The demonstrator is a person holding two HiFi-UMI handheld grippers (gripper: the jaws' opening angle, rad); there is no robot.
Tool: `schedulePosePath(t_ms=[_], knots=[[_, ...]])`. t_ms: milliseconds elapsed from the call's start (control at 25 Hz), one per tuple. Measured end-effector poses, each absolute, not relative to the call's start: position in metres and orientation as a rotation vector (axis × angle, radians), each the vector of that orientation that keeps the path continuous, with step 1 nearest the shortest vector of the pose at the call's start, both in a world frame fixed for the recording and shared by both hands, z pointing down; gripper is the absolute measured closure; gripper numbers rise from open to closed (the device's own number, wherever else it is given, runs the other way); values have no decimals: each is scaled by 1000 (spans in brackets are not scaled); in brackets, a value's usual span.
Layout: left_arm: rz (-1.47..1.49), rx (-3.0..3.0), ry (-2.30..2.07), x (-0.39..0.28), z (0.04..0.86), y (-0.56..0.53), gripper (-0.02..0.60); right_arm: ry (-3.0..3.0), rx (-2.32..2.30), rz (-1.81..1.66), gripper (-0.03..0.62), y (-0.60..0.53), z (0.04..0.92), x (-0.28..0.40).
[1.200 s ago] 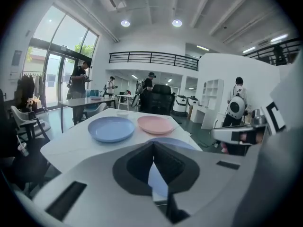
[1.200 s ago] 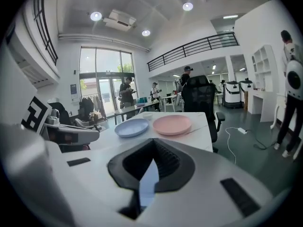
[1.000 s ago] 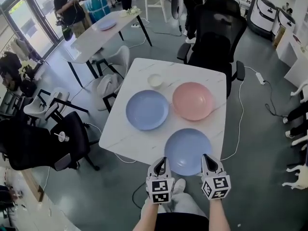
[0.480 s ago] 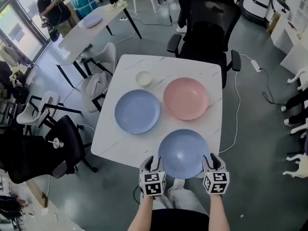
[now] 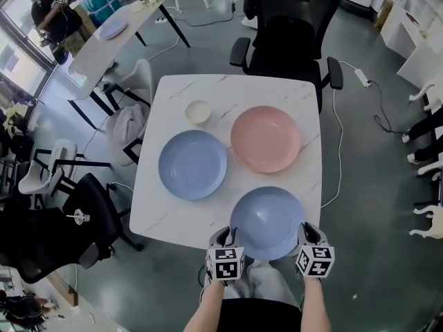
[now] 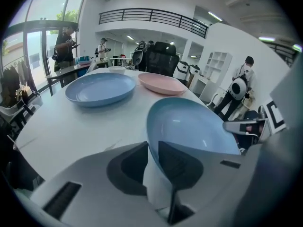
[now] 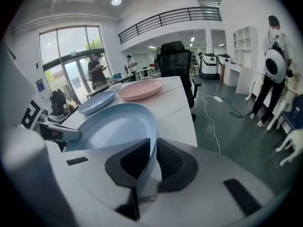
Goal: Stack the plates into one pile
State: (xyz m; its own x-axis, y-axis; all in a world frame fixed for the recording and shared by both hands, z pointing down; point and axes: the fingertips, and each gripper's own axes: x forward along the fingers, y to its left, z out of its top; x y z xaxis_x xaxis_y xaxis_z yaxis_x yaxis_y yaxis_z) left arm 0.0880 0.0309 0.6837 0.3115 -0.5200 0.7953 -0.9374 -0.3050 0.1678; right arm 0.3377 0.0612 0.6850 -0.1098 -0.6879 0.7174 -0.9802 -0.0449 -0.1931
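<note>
Three plates lie on the white marble table (image 5: 166, 209): a blue plate (image 5: 192, 164) at the left, a pink plate (image 5: 265, 138) behind it to the right, and a nearer blue plate (image 5: 268, 221) that overhangs the front edge. My left gripper (image 5: 225, 238) is at the near plate's left rim and my right gripper (image 5: 309, 232) at its right rim. Both pairs of jaws are closing. In the left gripper view the plate (image 6: 189, 126) has its rim between my left gripper's (image 6: 152, 160) pads. The right gripper (image 7: 152, 161) likewise clamps the plate's (image 7: 118, 126) rim.
A small white bowl (image 5: 198, 111) stands behind the left blue plate. A black office chair (image 5: 287, 26) is at the table's far side, another black chair (image 5: 76, 216) to its left. A cable (image 5: 339, 151) runs over the floor on the right.
Both grippers came forward from below the table edge to the near blue plate's sides. Their jaws opened wide and closed round its rim.
</note>
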Motion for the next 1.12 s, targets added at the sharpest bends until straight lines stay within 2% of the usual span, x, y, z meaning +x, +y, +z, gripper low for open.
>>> schedulePosePath(t_ms=[480, 1120], knots=[[724, 1959, -1381, 49, 639, -22, 512, -1966, 1811, 933, 542, 10, 644, 300], [612, 1866, -1543, -58, 613, -90, 523, -2081, 1727, 923, 543, -81, 629, 195]])
